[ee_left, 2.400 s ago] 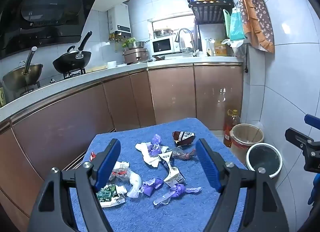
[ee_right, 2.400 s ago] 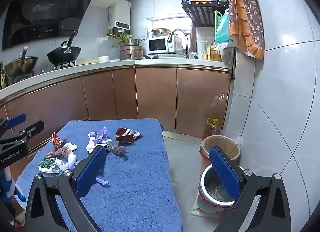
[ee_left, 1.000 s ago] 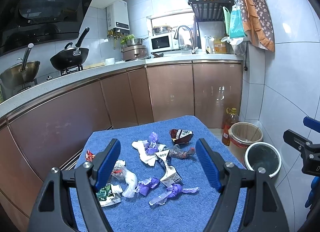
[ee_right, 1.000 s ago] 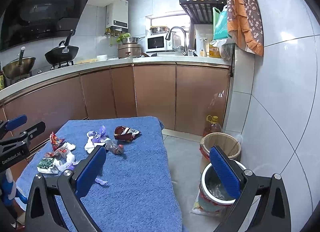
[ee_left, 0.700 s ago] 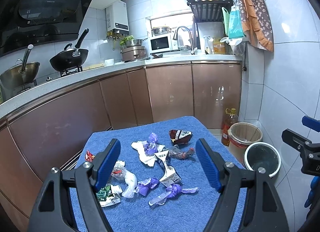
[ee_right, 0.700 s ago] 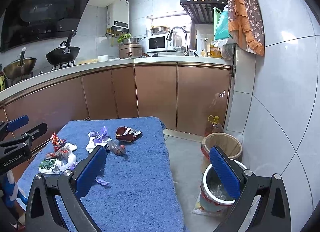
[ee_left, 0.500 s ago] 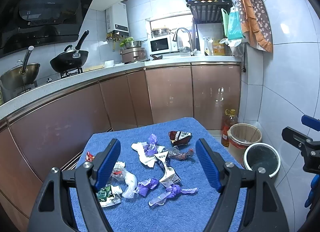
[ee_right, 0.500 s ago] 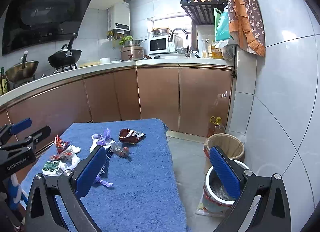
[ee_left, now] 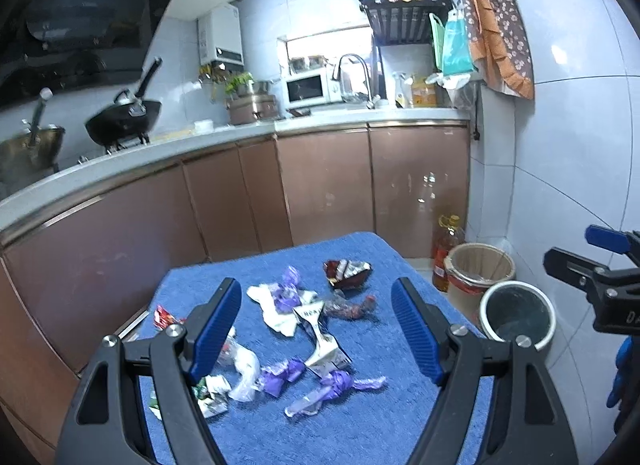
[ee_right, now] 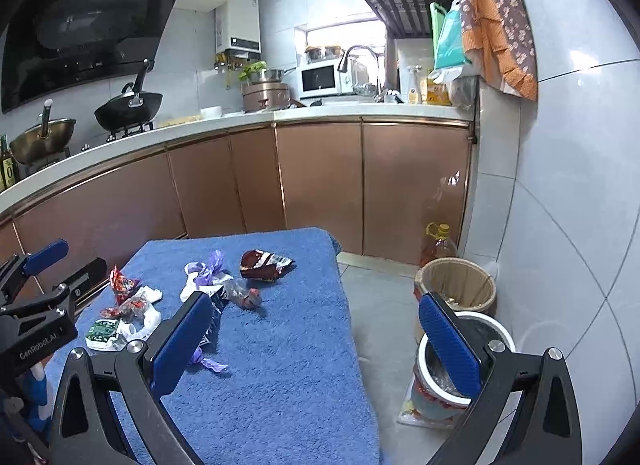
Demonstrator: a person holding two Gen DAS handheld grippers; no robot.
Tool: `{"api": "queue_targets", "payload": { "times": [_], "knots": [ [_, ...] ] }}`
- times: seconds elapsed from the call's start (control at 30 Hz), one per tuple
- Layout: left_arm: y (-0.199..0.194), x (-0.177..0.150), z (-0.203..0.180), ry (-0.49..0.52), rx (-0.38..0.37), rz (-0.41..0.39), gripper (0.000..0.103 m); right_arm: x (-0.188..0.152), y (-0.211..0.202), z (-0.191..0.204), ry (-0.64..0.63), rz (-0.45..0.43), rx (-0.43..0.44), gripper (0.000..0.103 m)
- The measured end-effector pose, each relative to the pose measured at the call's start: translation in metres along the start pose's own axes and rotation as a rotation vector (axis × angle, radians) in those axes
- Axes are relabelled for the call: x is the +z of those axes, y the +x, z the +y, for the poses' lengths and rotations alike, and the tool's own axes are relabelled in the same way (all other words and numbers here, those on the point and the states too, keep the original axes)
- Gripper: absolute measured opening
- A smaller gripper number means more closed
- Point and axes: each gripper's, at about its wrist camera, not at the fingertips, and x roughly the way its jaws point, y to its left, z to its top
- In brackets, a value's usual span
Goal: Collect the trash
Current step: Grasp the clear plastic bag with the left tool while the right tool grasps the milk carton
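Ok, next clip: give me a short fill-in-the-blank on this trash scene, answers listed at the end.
1. The wrappers lie on a towel whose colour is ____.
2. Both the left gripper and the right gripper have their fingers ____, holding nothing.
3. On the floor to the table's right stand ____ bins: a tan bin and a white-rimmed bin.
4. The dark red wrapper lies at the table's ____ end, nearest the cabinets.

Missing words: blue; open; two; far

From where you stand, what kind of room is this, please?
Most likely a home kitchen: a wok on the stove under a range hood, a microwave beside the sink tap, and brown counter cabinets.
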Motion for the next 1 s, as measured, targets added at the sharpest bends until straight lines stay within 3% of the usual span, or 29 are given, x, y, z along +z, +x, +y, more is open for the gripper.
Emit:
{"api": "queue_targets", "payload": {
  "times": [0.23, 0.37, 0.43, 0.6, 0.73, 0.87, 1.0],
  "knots": [
    [0.024, -0.025, 0.036, -0.037, -0.022, 0.086, 0.076, 0.002, 0.030, 0.014, -0.011, 0.082, 0.074, 0.103],
    [0.036, -0.046, 0.074, -0.068, 0.023, 0.141, 0.076, 0.002, 0.053, 0.026, -0.021, 0.148, 0.154, 0.103],
    [0.042, -0.059, 0.096, -0.079, 0.040, 0.181, 0.076, 0.001, 0.069, 0.037, -0.027, 0.190, 0.200, 0.100],
    [0.054, -0.082, 0.136, -0.080, 0.080, 0.257, 0.076, -0.006, 0.115, 0.064, -0.019, 0.308, 0.330, 0.077],
    [0.070, -0.092, 0.162, -0.102, 0.090, 0.330, 0.076, -0.012, 0.153, 0.084, -0.015, 0.399, 0.402, 0.075],
    [0.094, -0.091, 0.175, -0.151, 0.049, 0.379, 0.076, -0.018, 0.185, 0.103, -0.019, 0.461, 0.443, 0.069],
    [0.124, -0.084, 0.175, -0.188, -0.043, 0.438, 0.076, -0.021, 0.222, 0.110, 0.002, 0.549, 0.480, 0.062]
  ]
}}
